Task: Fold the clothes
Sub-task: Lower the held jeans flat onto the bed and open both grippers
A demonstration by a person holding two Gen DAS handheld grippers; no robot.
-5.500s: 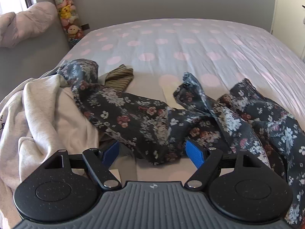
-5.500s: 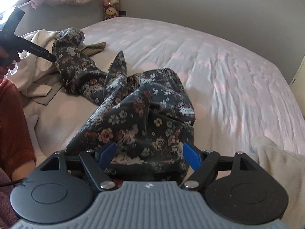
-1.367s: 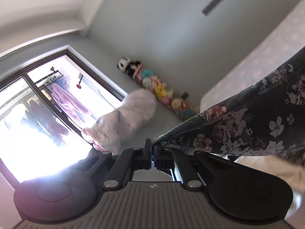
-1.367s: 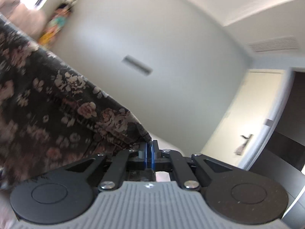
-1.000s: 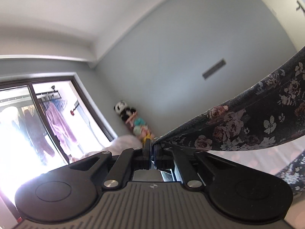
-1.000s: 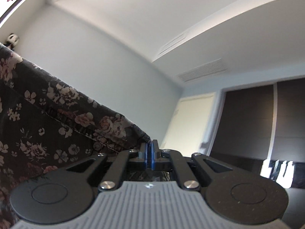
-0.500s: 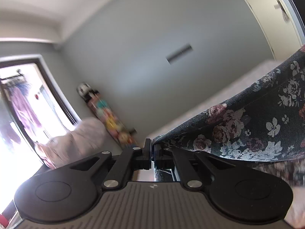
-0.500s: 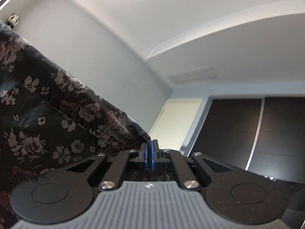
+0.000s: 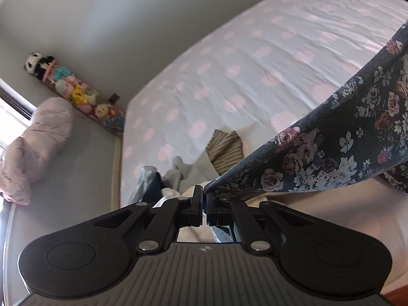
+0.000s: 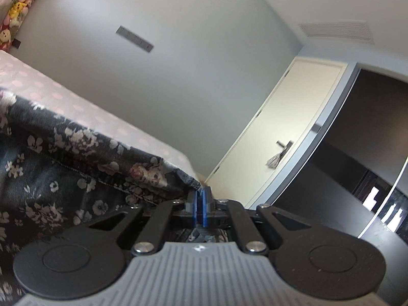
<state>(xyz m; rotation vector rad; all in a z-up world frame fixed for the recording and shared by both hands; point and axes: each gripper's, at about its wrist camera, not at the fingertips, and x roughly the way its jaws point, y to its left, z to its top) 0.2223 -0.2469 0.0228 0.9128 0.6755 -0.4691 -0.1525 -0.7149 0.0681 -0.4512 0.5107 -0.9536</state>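
My left view shows the polka-dot bed (image 9: 255,58) and a striped garment (image 9: 225,150); my right shows a door (image 10: 275,127). Both grippers, left (image 9: 204,200) and right (image 10: 199,199), are clamped on the floral garment (image 9: 344,148), stretched mid-frame between them.

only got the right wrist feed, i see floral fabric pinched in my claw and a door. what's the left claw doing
Observer: The left claw is shut on the other end of the floral garment, which stretches away from it, off the bed.
Operator: anything under the fabric i should watch for
Observer: Yes, a striped garment lies on the dotted bedsheet just beyond the floral edge.
Operator: other clothes nearby?
Observer: Pale fabric is bunched near the left claw, at the bed's near edge.
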